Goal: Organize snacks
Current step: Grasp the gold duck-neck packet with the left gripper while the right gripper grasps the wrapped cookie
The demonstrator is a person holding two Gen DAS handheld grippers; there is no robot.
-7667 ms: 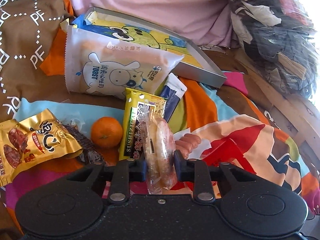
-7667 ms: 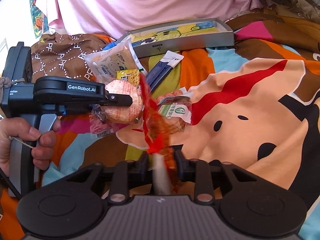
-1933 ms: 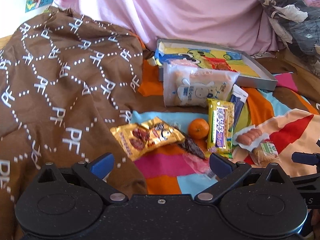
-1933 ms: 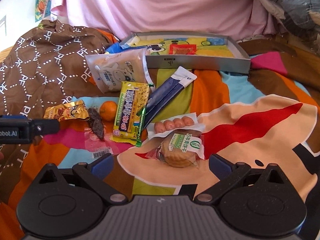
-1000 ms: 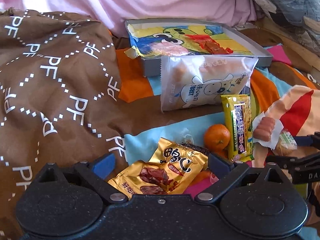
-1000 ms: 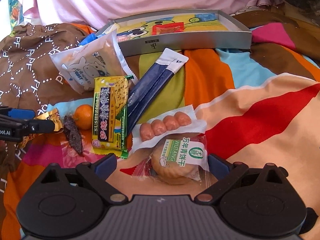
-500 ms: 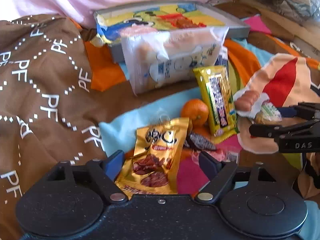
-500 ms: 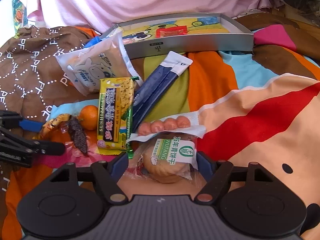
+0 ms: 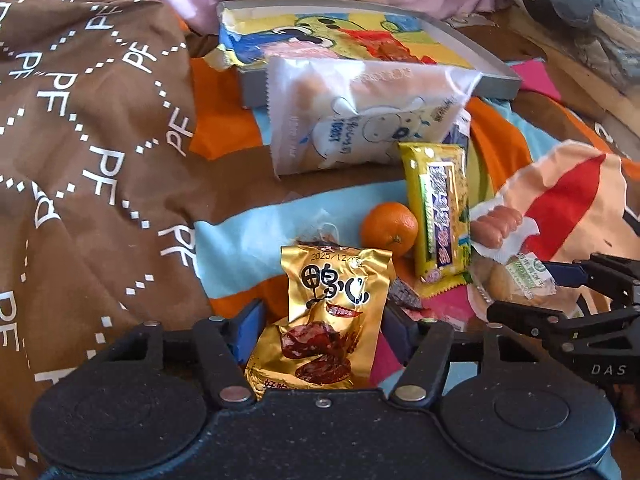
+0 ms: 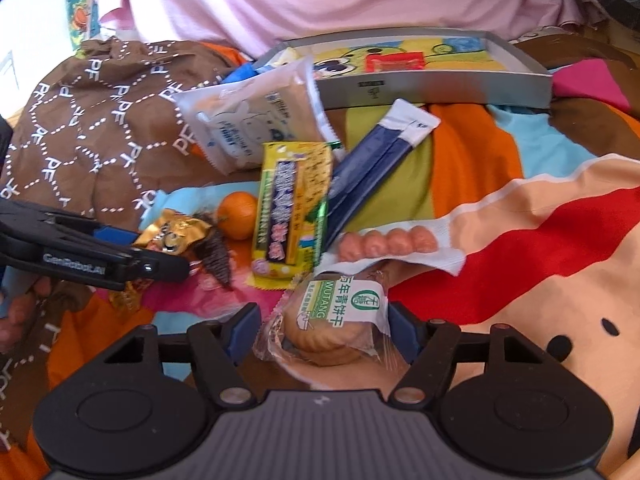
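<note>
Tool pads on both sides closing in since a moment ago, not clamped yet: left tool (image 9: 320,332) straddling gold jerky pouch (image 9: 332,316), right tool (image 10: 324,330) straddling biscuit pack (image 10: 340,320), both lying on the bed near the orange (image 9: 389,229); I'm grabbing next for the tray (image 10: 440,88).

A bed (image 10: 500,168) under a bright cartoon-print cover carries the snacks; a grey tray (image 10: 440,84) lies at twelve o'clock; toast packet (image 10: 256,120), yellow bar (image 10: 292,216), orange (image 10: 237,215) and sausages (image 10: 386,244) lie centrally; brown blanket (image 10: 100,128) at nine o'clock.
</note>
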